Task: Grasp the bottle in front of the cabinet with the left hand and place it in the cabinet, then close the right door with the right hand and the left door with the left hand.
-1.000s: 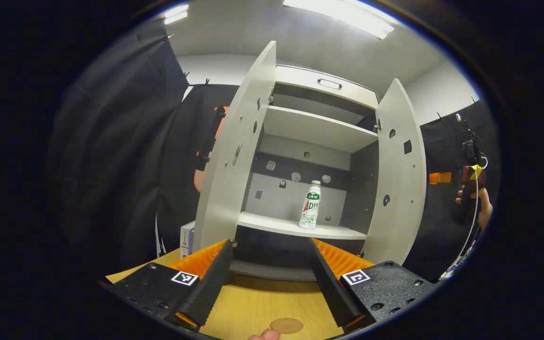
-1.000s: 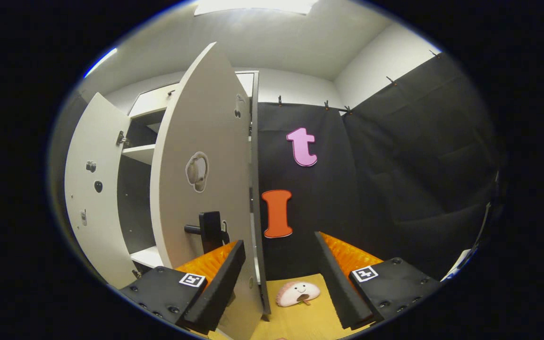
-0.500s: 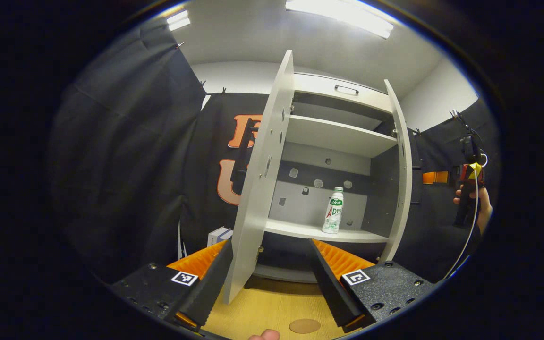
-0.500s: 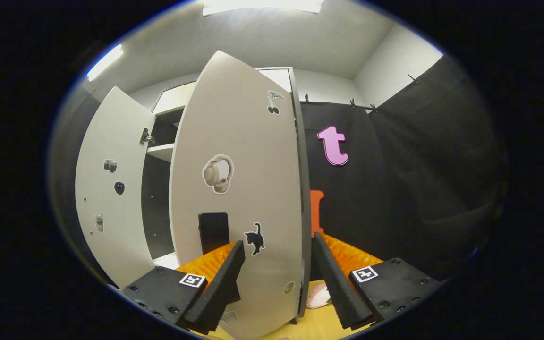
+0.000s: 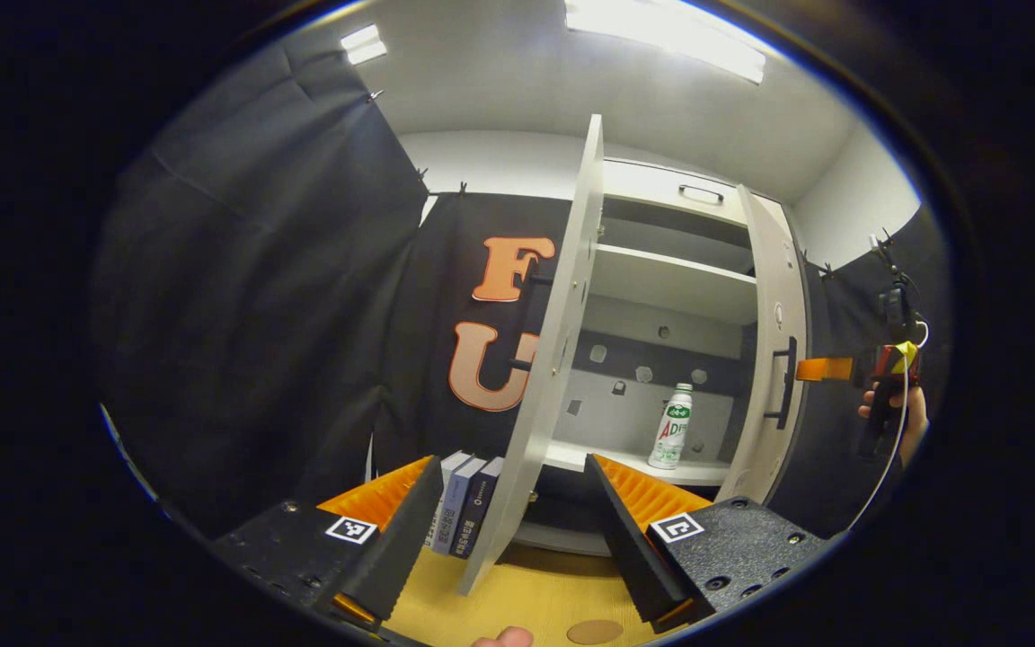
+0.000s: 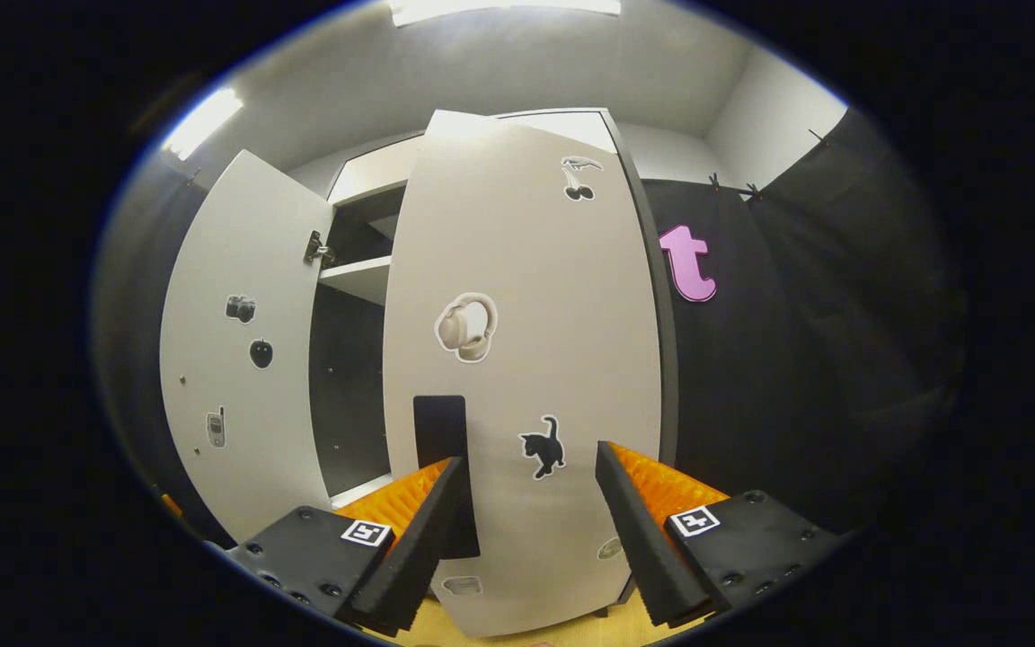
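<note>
In the left gripper view the white bottle (image 5: 670, 427) with a green cap stands upright on the cabinet's lower shelf (image 5: 607, 460). The left door (image 5: 549, 359) shows edge-on, swung wide, straight ahead of my open left gripper (image 5: 513, 539), which holds nothing. The right door (image 5: 774, 359) is swung partway in, its black handle (image 5: 787, 382) facing out. A hand holds the right gripper (image 5: 841, 368) close to that door's outer face. In the right gripper view the right door (image 6: 526, 359) stands just ahead of my open right gripper (image 6: 531, 530), beside the black handle (image 6: 441, 431).
Several books (image 5: 464, 503) stand against the booth's wall left of the cabinet. The cabinet stands on a wooden table (image 5: 526, 602) with a brown disc (image 5: 594, 632) near its front. The left door's inner face (image 6: 230, 359) carries small stickers; an upper shelf (image 6: 360, 279) shows behind it.
The right door has swung inward from wide open to partly shut, with the right gripper following its outer face. The left gripper has shifted left, so the left door now shows edge-on.
</note>
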`<act>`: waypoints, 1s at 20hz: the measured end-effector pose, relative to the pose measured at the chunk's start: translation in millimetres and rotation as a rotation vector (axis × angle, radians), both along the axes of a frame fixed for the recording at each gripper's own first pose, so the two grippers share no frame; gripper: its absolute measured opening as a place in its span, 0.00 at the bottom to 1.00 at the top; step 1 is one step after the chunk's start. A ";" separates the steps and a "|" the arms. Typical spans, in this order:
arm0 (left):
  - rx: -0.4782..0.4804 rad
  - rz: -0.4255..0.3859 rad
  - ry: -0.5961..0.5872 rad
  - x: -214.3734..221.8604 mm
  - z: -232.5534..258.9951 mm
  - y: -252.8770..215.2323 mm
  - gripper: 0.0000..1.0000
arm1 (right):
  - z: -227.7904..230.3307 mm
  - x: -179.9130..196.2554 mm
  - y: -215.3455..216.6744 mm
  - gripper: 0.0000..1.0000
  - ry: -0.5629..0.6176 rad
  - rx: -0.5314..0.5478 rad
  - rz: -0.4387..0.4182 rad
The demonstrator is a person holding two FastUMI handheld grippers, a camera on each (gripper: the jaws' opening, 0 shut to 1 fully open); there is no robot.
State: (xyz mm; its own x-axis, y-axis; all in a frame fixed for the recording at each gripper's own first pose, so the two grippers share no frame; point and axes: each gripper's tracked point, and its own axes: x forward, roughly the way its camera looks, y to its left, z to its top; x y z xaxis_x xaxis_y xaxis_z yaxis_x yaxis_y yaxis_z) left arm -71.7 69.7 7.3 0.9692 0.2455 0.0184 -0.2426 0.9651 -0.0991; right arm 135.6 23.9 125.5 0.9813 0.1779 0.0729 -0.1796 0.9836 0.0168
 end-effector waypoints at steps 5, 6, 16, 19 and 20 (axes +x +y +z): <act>0.032 0.107 -0.026 22.1 28.7 48.0 0.92 | -5.9 -34.3 -13.5 1.00 0.003 -0.008 0.011; 0.025 0.124 -0.040 28.8 35.8 56.8 0.95 | -8.4 -40.4 -16.9 0.97 0.002 -0.016 0.009; 0.099 0.195 -0.058 111.0 56.7 118.8 0.95 | -37.2 -88.3 -58.7 0.97 0.030 -0.011 -0.045; 0.126 0.149 -0.052 125.2 59.5 103.4 0.95 | -43.6 -93.3 -68.1 0.97 0.035 -0.001 -0.060; 0.146 0.163 -0.059 125.5 62.0 104.0 0.95 | -46.2 -93.3 -70.6 0.97 0.041 0.002 -0.064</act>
